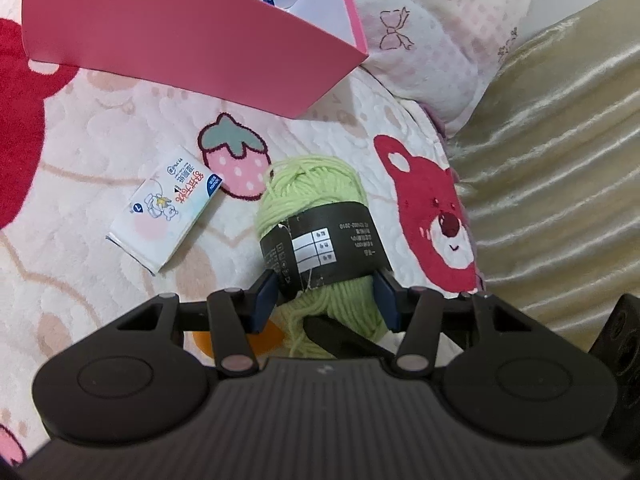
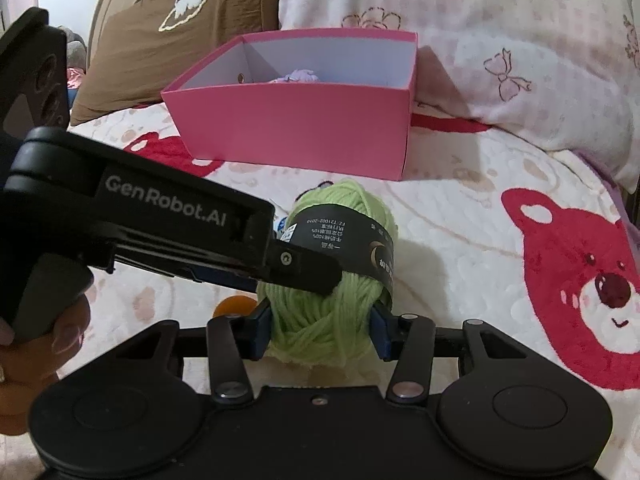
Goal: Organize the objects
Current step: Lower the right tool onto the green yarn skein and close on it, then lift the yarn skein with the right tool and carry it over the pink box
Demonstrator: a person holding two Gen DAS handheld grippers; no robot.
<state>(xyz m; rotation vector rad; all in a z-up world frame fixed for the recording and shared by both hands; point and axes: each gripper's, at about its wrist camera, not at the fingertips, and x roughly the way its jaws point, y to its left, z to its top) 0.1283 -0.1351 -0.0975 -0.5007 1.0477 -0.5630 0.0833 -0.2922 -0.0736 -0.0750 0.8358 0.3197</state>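
Right gripper (image 2: 320,334): your jaws sit on either side of the near end of the yarn (image 2: 340,276), pads touching the green strands; looks like a hold, not a loose bracket.
Left gripper (image 1: 326,300): its jaws also clamp the yarn (image 1: 316,220), around the lower edge of the black label (image 1: 324,246). From the right wrist view one of its fingers crosses the skein just above your pads.
Yarn: on the bed (image 2: 460,240) or just off it, cannot tell; between both grippers, short of the box.
Step, my read: carry the skein into the box. Two grips on one soft ball is one too many; let one go before lifting, or the label may slide off.
Lift: raise it above the near wall first; strands trail under the skein and could snag.
Packet (image 1: 164,212): lies left of the yarn, apart from it; leave it for later.
Box (image 2: 296,136): pink, open, beyond the yarn, something pale purple already inside. Drop into the bare part.
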